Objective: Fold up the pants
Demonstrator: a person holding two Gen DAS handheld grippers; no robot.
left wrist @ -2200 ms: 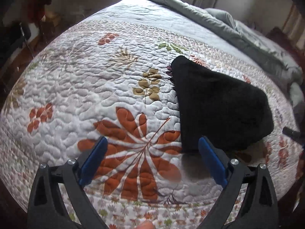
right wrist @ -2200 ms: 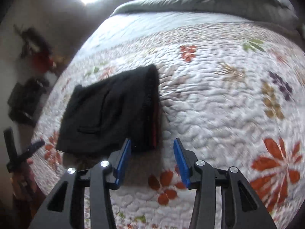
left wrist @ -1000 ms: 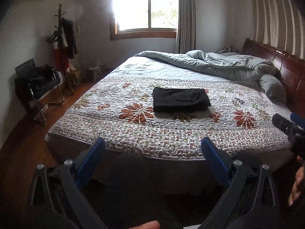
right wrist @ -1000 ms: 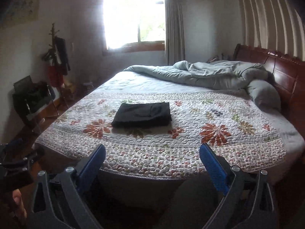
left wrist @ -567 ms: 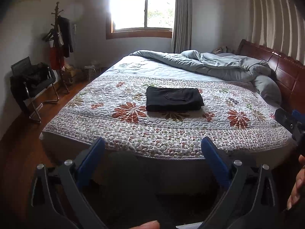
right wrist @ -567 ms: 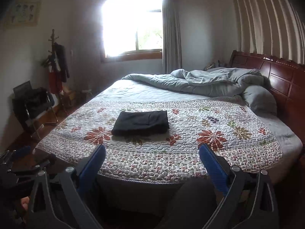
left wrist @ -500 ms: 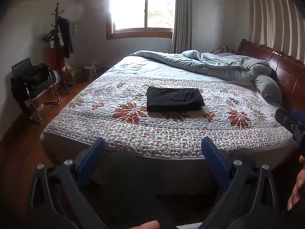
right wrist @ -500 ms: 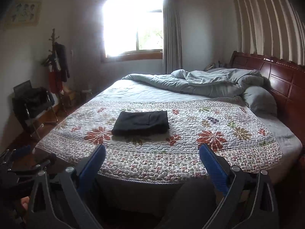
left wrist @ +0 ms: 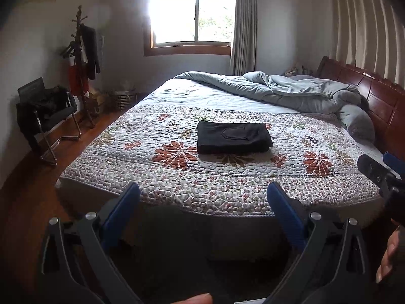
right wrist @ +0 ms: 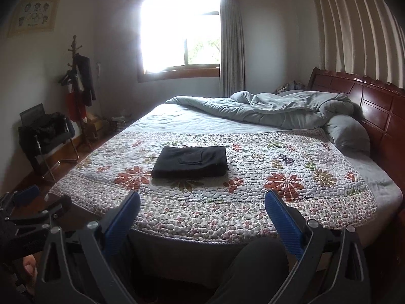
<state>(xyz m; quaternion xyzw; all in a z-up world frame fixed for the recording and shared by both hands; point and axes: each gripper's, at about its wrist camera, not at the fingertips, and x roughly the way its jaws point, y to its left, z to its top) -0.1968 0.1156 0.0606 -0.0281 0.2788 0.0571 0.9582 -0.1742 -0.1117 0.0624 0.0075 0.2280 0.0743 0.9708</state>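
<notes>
Black pants [left wrist: 233,137]: 1, folded | quilt [left wrist: 253,177]: 1 | grippers: 2, empty, jaws apart

I see the black pants [left wrist: 233,138] folded into a flat, neat rectangle, a pocket facing up, lying on the floral quilt [left wrist: 253,174] toward the bed's near edge.

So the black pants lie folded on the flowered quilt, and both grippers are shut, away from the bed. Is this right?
Not quite: both grippers are open, as each wrist view shows. The left gripper and right gripper are away from the bed, and the pants lie folded on the quilt.
</notes>
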